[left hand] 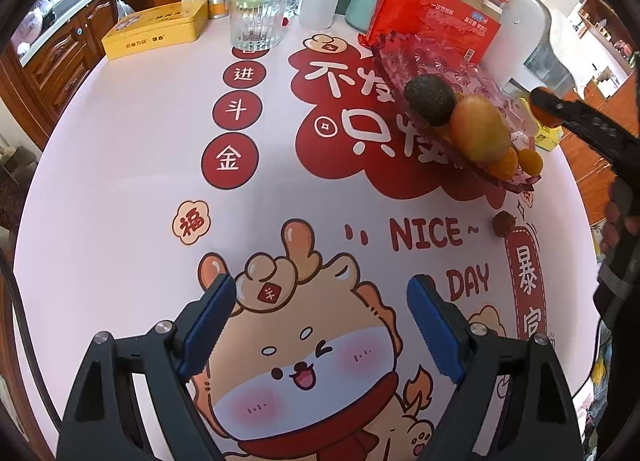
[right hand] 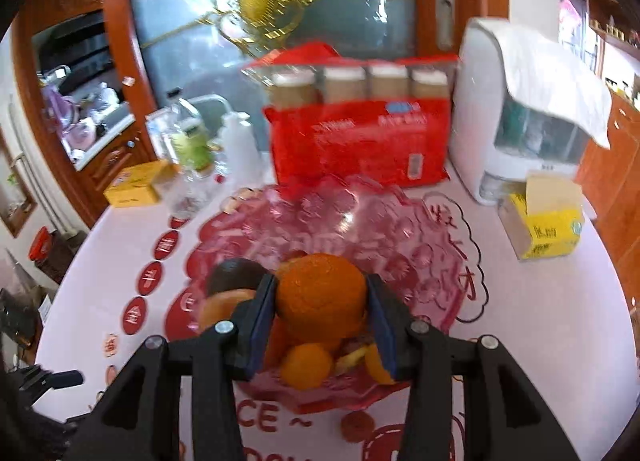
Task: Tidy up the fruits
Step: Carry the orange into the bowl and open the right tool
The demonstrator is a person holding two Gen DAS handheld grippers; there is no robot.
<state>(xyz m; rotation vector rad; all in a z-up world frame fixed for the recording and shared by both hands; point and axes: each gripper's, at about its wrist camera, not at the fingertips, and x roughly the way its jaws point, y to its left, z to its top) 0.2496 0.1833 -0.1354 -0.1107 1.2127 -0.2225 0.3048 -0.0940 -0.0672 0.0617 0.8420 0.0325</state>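
In the left wrist view, the left gripper (left hand: 322, 325) hung with its blue-padded jaws spread wide and nothing between them, above the glossy white tablecloth (left hand: 120, 165) printed with red cartoon motifs; it looked parked there, likely leaving room for the other hand; beyond it the translucent pink glass fruit plate (left hand: 436, 61) carried a dark round avocado (left hand: 430, 100), a yellow-green mango (left hand: 482, 129) and small orange fruits; one small reddish-brown round fruit (left hand: 503, 223) lay loose on the cloth near the plate, probably still to be gathered; a yellow tin box (left hand: 156, 29) and a clear drinking glass (left hand: 258, 21) stood farther back.

In the right wrist view, the right gripper (right hand: 322, 301) pinched a round orange (right hand: 322, 297) between its pads, above the plate and its piled fruit, seemingly for setting down there; a red packet of paper cups (right hand: 360, 141), a white water dispenser (right hand: 500, 109) and wooden cabinets crowded the room behind.
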